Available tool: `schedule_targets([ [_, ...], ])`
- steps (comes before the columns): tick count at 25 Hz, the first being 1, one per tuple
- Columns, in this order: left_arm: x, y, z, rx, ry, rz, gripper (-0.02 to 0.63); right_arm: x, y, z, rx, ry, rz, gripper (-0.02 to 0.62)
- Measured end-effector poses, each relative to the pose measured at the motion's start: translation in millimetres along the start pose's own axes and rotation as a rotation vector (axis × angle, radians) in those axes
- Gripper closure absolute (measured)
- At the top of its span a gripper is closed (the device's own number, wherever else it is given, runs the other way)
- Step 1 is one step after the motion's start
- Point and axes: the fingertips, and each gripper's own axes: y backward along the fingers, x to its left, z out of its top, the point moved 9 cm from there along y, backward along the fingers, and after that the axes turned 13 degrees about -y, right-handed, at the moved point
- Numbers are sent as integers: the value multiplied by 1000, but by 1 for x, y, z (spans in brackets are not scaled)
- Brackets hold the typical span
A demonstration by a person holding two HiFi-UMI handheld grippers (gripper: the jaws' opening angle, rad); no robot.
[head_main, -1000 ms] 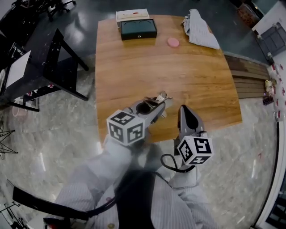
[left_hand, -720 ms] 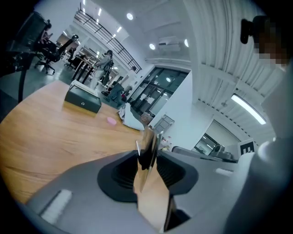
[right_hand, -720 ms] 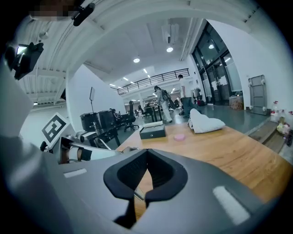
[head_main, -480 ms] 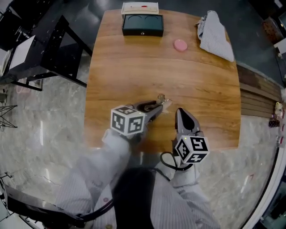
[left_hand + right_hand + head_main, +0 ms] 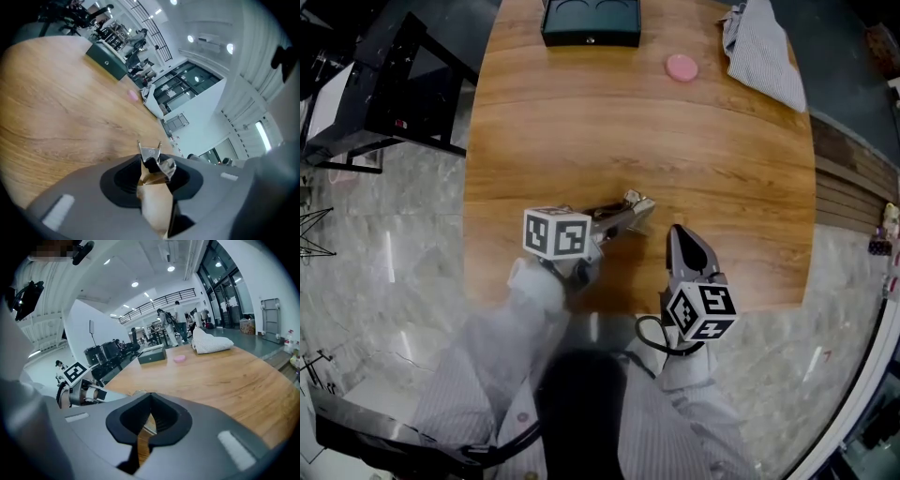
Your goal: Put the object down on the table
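My left gripper (image 5: 636, 212) is shut on a small black binder clip (image 5: 639, 201) with silver wire handles, held low over the wooden table (image 5: 722, 169) near its front edge. In the left gripper view the binder clip (image 5: 152, 159) sticks out between the left gripper's (image 5: 153, 165) jaws, handles pointing away, with a tan piece below it. I cannot tell whether it touches the wood. My right gripper (image 5: 679, 236) hovers just to the right, shut and with nothing in it; the right gripper (image 5: 149, 401) shows only a thin slit.
At the table's far side stand a dark case (image 5: 591, 21), a pink disc (image 5: 682, 67) and a folded grey cloth (image 5: 764, 52). A black stand (image 5: 384, 94) is on the floor to the left. The table's front edge (image 5: 609, 314) lies under my arms.
The left gripper has swung flatter and farther over the table, still holding the clip. The head view has shifted forward. The right gripper has hardly moved.
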Motion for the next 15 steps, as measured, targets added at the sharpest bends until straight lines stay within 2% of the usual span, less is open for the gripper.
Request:
schedule_targets([
  [6,25,-9,-20,81,133,-28,483,-5,-8,-11,26,-25,-6,583],
  [8,29,-10,-25,105,179,-37,432,-6,-10,-13,33,-29,-5,583],
  [10,32,-8,-28,118,221,-39,424,-5,-12,-14,37,-37,-2,583],
  [12,33,-4,-28,127,223,-15,378,-5,-14,-13,36,-45,4,583],
  [15,36,3,-26,143,161,64,333,-2,-16,-12,36,-43,8,583],
])
